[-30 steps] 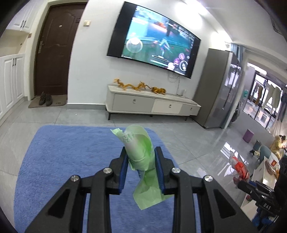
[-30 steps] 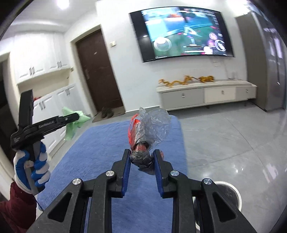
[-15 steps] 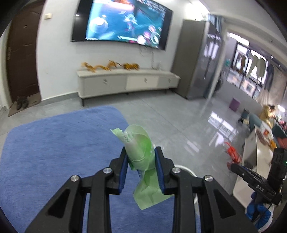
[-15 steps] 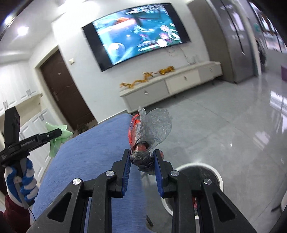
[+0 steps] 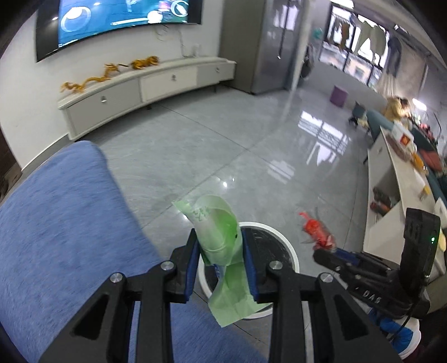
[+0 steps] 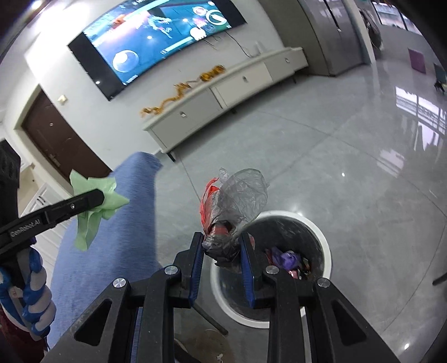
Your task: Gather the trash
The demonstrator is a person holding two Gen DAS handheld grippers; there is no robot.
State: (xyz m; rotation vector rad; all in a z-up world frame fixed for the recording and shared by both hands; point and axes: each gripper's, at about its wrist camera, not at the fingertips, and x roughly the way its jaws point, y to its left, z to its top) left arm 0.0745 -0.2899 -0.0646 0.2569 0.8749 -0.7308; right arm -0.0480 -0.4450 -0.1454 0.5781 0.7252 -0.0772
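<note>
My left gripper (image 5: pixel 220 251) is shut on a crumpled green plastic bag (image 5: pixel 216 226), which hangs over the near rim of a round white trash bin (image 5: pixel 287 248). My right gripper (image 6: pixel 220 251) is shut on a grey plastic wrapper with red inside (image 6: pixel 234 203), held above the left rim of the trash bin (image 6: pixel 324 245), whose black liner holds purple and coloured scraps. In the left wrist view the right gripper (image 5: pixel 324 252) shows at the right with the red and grey wrapper (image 5: pixel 315 229). In the right wrist view the left gripper (image 6: pixel 99 199) with the green bag (image 6: pixel 95 206) shows at the left.
A blue rug (image 5: pixel 64 223) lies left of the bin on a glossy grey tile floor (image 5: pixel 251 145). A white TV cabinet (image 5: pixel 145 86) stands against the far wall under a wall screen (image 5: pixel 117 19). A white counter (image 5: pixel 391 173) with clutter runs along the right. A gloved hand (image 6: pixel 25 290) holds the left gripper.
Both grippers have swung right and dropped toward the floor, still holding their trash. The trash bin has come into view under them, and the door and rug have slid left.
</note>
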